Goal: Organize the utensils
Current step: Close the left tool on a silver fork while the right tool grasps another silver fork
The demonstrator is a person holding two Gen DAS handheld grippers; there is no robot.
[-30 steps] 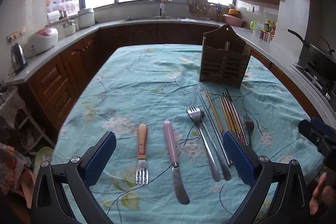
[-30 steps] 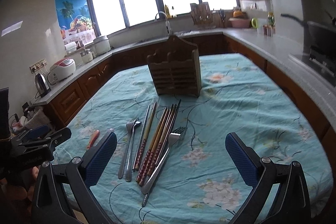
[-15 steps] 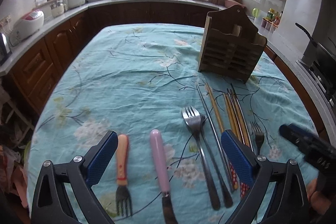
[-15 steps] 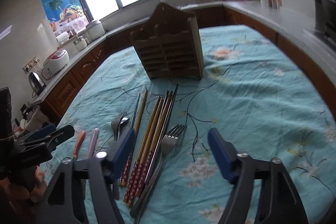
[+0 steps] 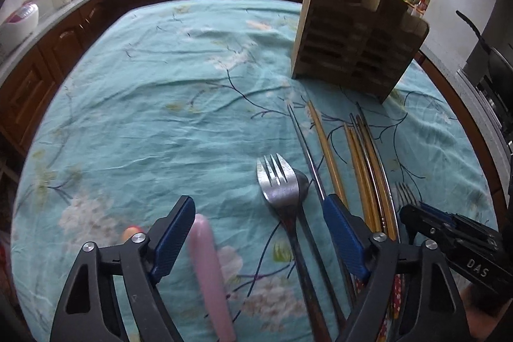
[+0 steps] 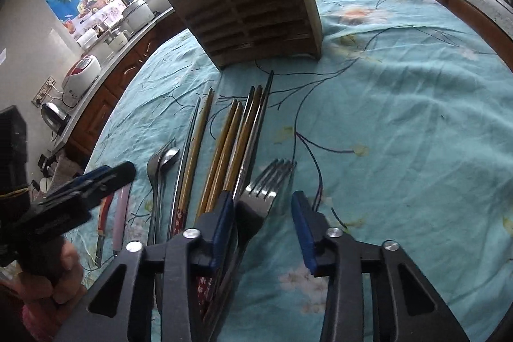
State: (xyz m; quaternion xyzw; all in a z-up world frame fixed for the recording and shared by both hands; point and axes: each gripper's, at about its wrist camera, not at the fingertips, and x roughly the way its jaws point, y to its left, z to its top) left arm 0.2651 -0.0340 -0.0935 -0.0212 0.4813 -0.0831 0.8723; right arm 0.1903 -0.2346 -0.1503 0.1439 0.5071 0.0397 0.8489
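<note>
In the left wrist view my left gripper (image 5: 259, 236) hangs low over the teal tablecloth, its jaws closing. Between them lie a pink-handled knife (image 5: 208, 271) and a steel fork (image 5: 279, 188) that overlaps a spoon; no pad presses on them. An orange-handled fork (image 5: 130, 233) peeks out left of the fingers. My right gripper (image 6: 261, 226) is closing around the head of another steel fork (image 6: 263, 197), with a gap still at the right pad. Several chopsticks (image 6: 231, 143) lie just left of it. The slatted wooden utensil holder (image 6: 256, 5) stands upright beyond them.
A dark wooden counter rings the table, with a rice cooker (image 6: 81, 76) and a kettle (image 6: 53, 114) on it at the left. A pan (image 5: 481, 47) sits on the stove at the right. Bare cloth (image 6: 400, 133) spreads right of the utensils.
Both grippers have come forward and down, closer to the utensils. The right jaws narrowed a lot around the fork head. The left jaws narrowed a little.
</note>
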